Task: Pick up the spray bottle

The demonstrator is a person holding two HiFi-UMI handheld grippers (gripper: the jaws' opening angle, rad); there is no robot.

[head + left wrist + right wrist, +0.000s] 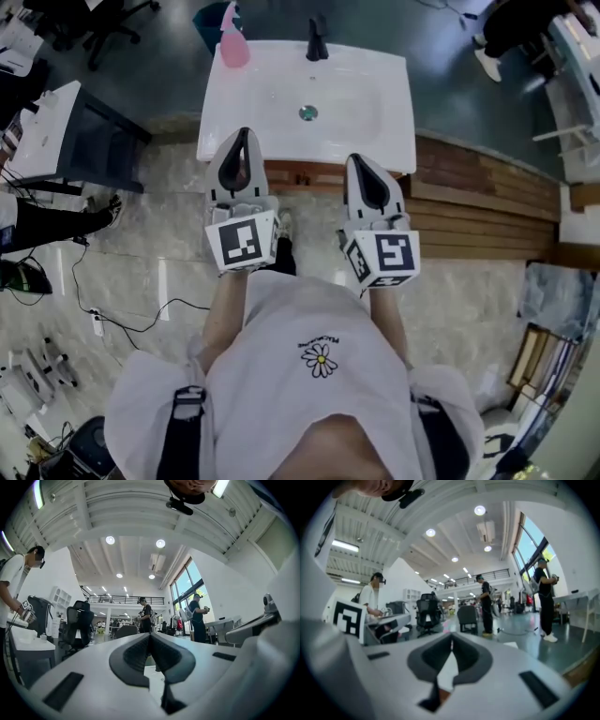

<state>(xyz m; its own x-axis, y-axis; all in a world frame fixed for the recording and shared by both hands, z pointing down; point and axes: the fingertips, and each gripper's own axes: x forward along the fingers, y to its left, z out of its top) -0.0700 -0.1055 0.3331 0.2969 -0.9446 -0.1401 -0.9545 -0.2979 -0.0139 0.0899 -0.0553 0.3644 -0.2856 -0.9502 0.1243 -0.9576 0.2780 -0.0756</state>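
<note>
Bright ceiling lamps (110,540); fisheye edges warp; right tool (451,644) blurred.

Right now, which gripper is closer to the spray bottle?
The left gripper: the pink spray bottle stands at the far left corner of the sink, almost straight ahead of it. The right gripper is further off to the side. Both are shut and empty.

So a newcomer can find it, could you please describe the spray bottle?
Start at the white washbasin ahead of the person. On its far left corner stands the spray bottle. It is pink, unlike the black tap to its right.
</note>
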